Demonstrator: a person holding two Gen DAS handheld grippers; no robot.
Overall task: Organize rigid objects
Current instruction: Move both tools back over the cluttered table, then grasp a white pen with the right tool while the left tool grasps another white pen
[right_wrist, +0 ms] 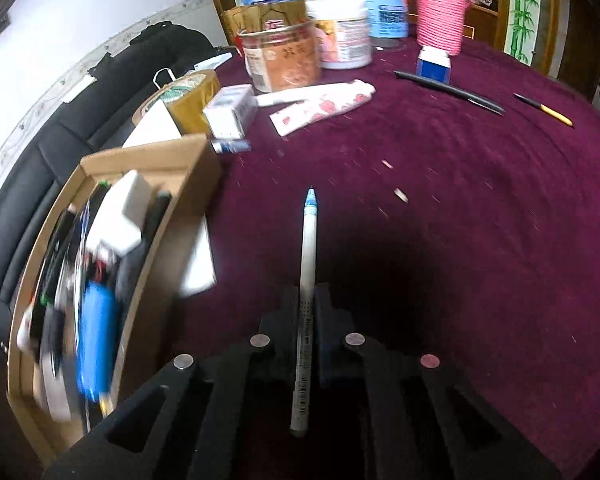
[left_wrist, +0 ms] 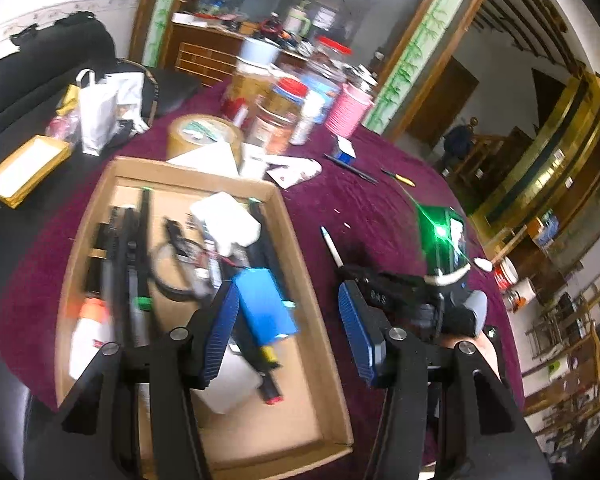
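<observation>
Right gripper (right_wrist: 309, 300) is clamped on the white pen (right_wrist: 307, 280), blue tip pointing away, over the maroon tablecloth (right_wrist: 460, 200) just beside the cardboard box (right_wrist: 172, 168). Left gripper (left_wrist: 286, 312) is spread wide and empty above the box's right wall (left_wrist: 300, 264). Inside the box: blue block (left_wrist: 264, 304), white adapter (left_wrist: 224, 220), black items, all blurred.

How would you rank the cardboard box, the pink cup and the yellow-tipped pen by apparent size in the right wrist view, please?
1. Cardboard box, largest, though nearness to the camera inflates it.
2. Pink cup.
3. Yellow-tipped pen, smallest.
</observation>
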